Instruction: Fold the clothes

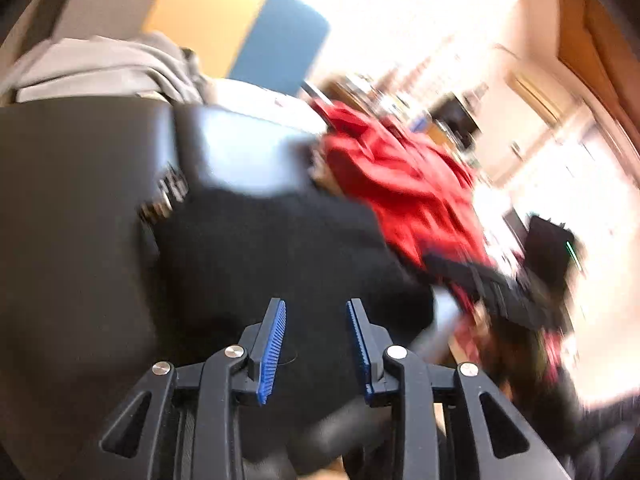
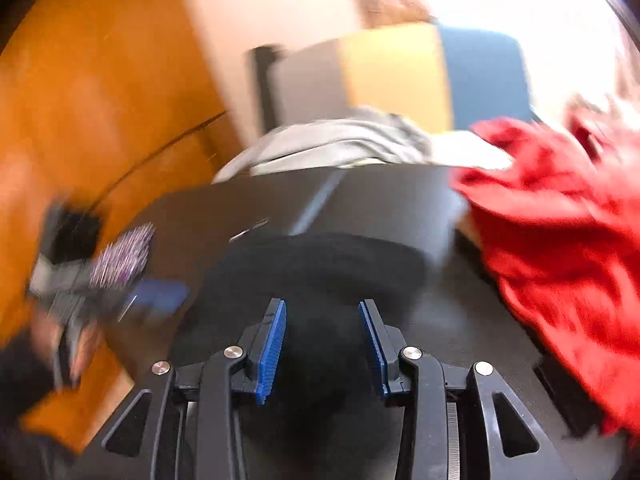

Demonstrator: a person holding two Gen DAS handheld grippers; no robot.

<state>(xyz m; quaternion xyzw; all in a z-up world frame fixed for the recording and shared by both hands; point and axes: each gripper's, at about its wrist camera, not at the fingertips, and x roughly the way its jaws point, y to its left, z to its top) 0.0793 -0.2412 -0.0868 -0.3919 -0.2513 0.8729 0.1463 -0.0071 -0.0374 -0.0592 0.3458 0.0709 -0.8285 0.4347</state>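
Both tools, left tool and right tool, stand open above black fabric; crumpled red garment at frame right.

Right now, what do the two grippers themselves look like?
Both match: the left gripper and right gripper have glossy black linkage arms with silver round pivot bolts and triangular cut-outs. Each finger carries a ribbed bright blue pad. No cables or sleeves are visible.
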